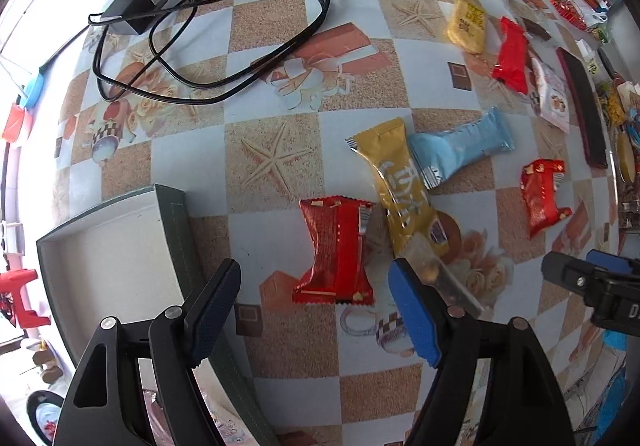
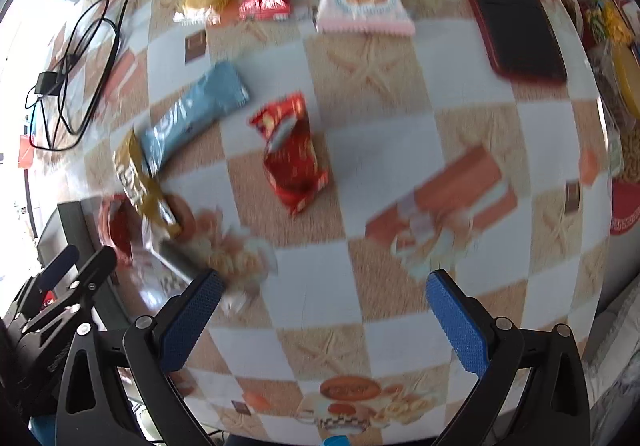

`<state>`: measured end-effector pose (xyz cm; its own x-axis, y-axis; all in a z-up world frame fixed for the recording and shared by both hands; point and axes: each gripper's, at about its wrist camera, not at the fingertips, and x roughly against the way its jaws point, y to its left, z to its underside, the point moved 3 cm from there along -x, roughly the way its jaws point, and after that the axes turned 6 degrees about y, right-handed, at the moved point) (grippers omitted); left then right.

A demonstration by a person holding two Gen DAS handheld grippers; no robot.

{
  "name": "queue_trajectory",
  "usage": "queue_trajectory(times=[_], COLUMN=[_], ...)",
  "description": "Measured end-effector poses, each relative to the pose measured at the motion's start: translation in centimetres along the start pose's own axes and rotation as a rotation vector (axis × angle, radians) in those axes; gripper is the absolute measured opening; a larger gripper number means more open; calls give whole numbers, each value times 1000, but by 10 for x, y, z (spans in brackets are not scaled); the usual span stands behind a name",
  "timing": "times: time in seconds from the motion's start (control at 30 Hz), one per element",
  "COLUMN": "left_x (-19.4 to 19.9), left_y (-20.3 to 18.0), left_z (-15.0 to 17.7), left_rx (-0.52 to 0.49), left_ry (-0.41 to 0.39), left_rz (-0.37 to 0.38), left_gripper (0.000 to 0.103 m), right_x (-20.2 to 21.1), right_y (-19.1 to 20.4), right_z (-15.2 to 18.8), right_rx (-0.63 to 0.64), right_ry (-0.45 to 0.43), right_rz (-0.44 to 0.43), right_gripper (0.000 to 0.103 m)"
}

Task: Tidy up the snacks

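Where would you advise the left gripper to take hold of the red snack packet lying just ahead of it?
Grip the red packet across its narrowed middle, coming straight down from above. It lies flat, its crimped ends flare wider, and the open left gripper already straddles its width.

Coiled black charger cable (image 1: 208, 41) (adapter attached), dark phone (image 2: 508, 1), patterned tablecloth (image 1: 256, 57)

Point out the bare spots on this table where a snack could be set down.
Free: the checkered cloth between the black cable and the gold packet, and the cloth under the right gripper. The grey box is bare inside. Crowded: around the blue packet and red packet.
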<state>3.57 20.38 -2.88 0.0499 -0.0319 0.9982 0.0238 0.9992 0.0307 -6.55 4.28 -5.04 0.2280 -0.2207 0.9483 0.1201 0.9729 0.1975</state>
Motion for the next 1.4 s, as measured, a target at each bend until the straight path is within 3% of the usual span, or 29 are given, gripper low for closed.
queue_trajectory(times=[0.3,0.4,0.67,0.87,0.97,1.03,1.1,1.17,1.4], left_x=[-29,-37,-43,-44,-42,-39,-37,-34,-34], left_y=[6,10,10,11,12,9,6,3,3], left_z=[-13,-17,-25,-34,-35,-35,-35,-36,-18], left_rx=[48,41,48,59,60,50,35,21,7], left_ry=[57,67,46,51,52,49,46,42,48], left_rz=[-5,-12,15,24,34,32,31,32,37], left_gripper=[80,80,80,80,73,66,53,31,29], right_x=[7,1,-11,-7,-3,0,5,7,5], right_y=[-3,11,33,37,35,35,31,24,20], right_z=[-54,-63,-94,-94,-97,-94,-90,-88,-65], right_rx=[79,82,168,207,225,231,225,223,245], right_ry=[-21,-22,-43,-65,-82,-87,-83,-83,-78], right_rz=[34,38,76,150,176,170,148,136,130], right_gripper=[103,103,103,80,56,32,29,27,27])
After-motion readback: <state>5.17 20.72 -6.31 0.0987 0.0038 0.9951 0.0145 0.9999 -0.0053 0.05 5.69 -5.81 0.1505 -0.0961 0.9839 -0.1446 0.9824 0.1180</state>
